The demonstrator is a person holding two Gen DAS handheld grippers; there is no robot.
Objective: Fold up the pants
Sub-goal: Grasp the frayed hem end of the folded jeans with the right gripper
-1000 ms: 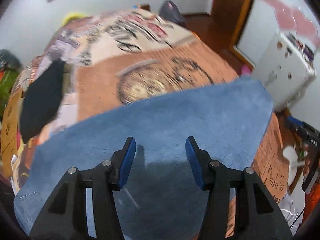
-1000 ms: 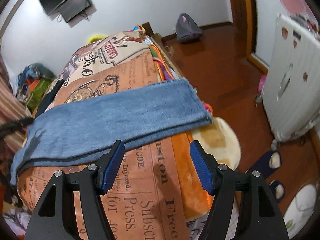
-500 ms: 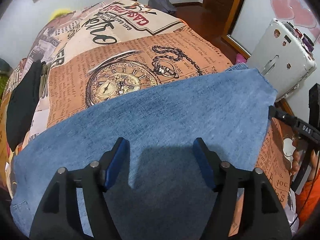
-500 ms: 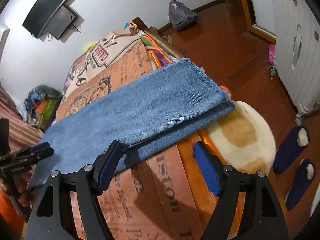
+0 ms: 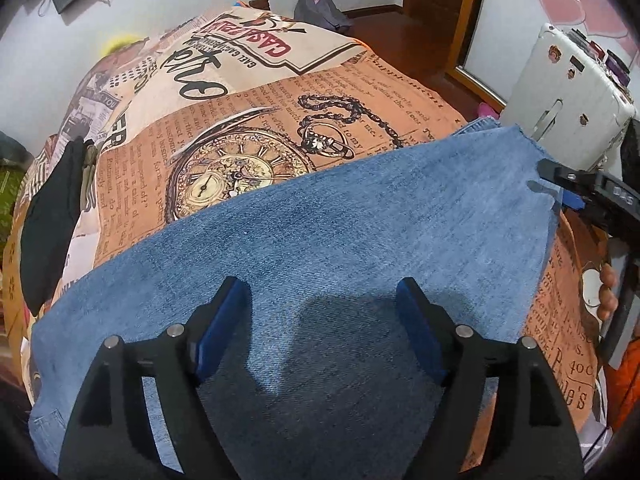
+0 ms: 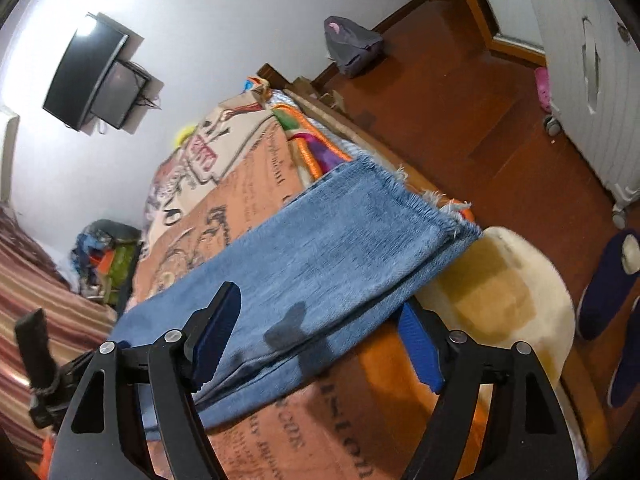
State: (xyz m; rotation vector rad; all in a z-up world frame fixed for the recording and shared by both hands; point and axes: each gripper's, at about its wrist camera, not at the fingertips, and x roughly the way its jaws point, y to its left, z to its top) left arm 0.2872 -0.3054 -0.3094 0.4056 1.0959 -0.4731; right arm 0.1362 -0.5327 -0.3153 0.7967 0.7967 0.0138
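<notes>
Blue denim pants lie flat across a bed, folded lengthwise, with the frayed leg hems hanging near the bed's edge. My left gripper is open and hovers just above the waist half of the pants, holding nothing. My right gripper is open, its jaws standing either side of the pants' near edge close to the hem end. In the left wrist view the right gripper shows at the hem corner.
The bed has a newspaper-print cover with a pocket-watch picture. A black garment lies at the bed's left. A white suitcase stands on the wooden floor. A fluffy rug and dark slippers lie beside the bed.
My left gripper opened wider and drew back over the pants. My right gripper moved in from below the bed edge up to the pants' hem end.
</notes>
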